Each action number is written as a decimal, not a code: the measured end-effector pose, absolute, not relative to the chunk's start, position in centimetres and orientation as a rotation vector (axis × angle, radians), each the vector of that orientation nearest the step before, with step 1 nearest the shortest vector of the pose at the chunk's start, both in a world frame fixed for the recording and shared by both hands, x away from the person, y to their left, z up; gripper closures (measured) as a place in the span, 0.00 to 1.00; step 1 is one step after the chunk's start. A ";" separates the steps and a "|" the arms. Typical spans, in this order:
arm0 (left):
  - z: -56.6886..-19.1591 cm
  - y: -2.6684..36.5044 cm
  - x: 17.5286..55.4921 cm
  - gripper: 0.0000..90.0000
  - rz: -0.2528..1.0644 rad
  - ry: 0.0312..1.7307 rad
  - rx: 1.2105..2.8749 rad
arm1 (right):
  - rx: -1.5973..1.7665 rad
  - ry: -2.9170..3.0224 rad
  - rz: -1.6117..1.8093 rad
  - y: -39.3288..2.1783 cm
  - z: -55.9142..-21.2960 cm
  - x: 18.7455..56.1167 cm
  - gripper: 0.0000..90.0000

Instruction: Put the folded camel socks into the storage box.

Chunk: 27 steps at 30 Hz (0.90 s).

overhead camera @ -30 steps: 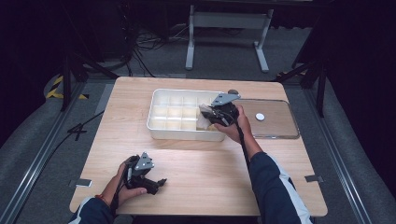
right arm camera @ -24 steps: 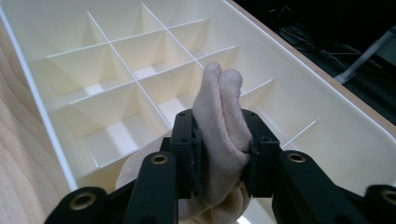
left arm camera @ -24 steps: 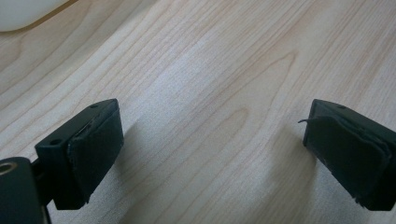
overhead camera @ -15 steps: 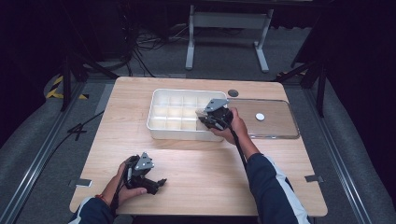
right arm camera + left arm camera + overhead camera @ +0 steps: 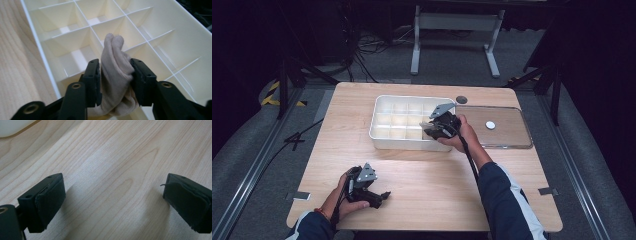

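holding a folded beige cloth (image 5: 115,72) between its two black jaws, the right hand-held gripper (image 5: 115,75) sits over the white divided tray (image 5: 379,131), above the compartments near its right end. its jaws have just been opening, yet in the right gripper view the pads still touch the cloth on both sides, and the rounded fold of the cloth sticks up past the jaw tips toward the tray's inner walls. in the high view the right hand-held gripper (image 5: 432,129) hangs just above the tray's near right compartments, with the person's right hand (image 5: 464,137) behind it. a clear lid (image 5: 512,135) with a small white disc on it lies flat on the tabletop (image 5: 437,180) just right of the tray.

the left hand-held gripper (image 5: 379,196) rests low near the front left of the tabletop, well apart from the tray. in the left gripper view its jaws stand wide apart, released, with bare wood grain between them.
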State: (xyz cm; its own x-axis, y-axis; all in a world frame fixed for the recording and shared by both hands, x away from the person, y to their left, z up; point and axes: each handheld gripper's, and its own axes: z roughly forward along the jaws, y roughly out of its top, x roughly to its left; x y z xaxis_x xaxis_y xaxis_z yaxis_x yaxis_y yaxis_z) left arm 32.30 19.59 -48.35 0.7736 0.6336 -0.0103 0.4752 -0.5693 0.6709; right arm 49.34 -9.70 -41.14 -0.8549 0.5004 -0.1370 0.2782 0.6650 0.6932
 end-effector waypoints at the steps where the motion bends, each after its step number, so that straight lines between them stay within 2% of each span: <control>1: -48.4 19.6 32.3 0.05 0.302 0.821 2.286 | 0.626 2.576 0.995 -9.7 -41.0 49.4 0.63; 3: -48.3 19.6 32.3 0.05 0.302 0.821 2.288 | 0.662 2.586 1.021 -9.9 -40.6 49.5 0.60; 5: -48.3 19.6 32.3 0.05 0.303 0.821 2.287 | 0.679 2.593 1.036 -10.0 -40.5 49.6 0.61; 7: -48.3 19.6 32.3 0.05 0.303 0.821 2.287 | 0.698 2.606 1.045 -10.1 -40.2 49.7 0.76; 11: -48.3 19.6 32.3 0.05 0.303 0.821 2.287 | 0.699 2.626 1.013 -10.0 -40.4 49.8 0.83; 22: -48.3 19.6 32.3 0.05 0.303 0.821 2.287 | 0.800 2.690 0.965 -9.5 -40.6 50.2 0.88; 27: -48.3 19.6 32.3 0.05 0.301 0.821 2.288 | 0.766 2.682 0.915 -9.2 -40.3 49.8 0.82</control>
State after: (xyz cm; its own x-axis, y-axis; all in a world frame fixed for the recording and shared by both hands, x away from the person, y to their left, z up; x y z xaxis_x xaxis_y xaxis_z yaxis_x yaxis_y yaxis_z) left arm 32.31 19.59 -48.34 0.7742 0.6328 -0.0106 0.4758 -0.5709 0.6691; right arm 49.84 -9.24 -40.34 -0.8443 0.5353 -0.0257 0.4079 0.6729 0.6171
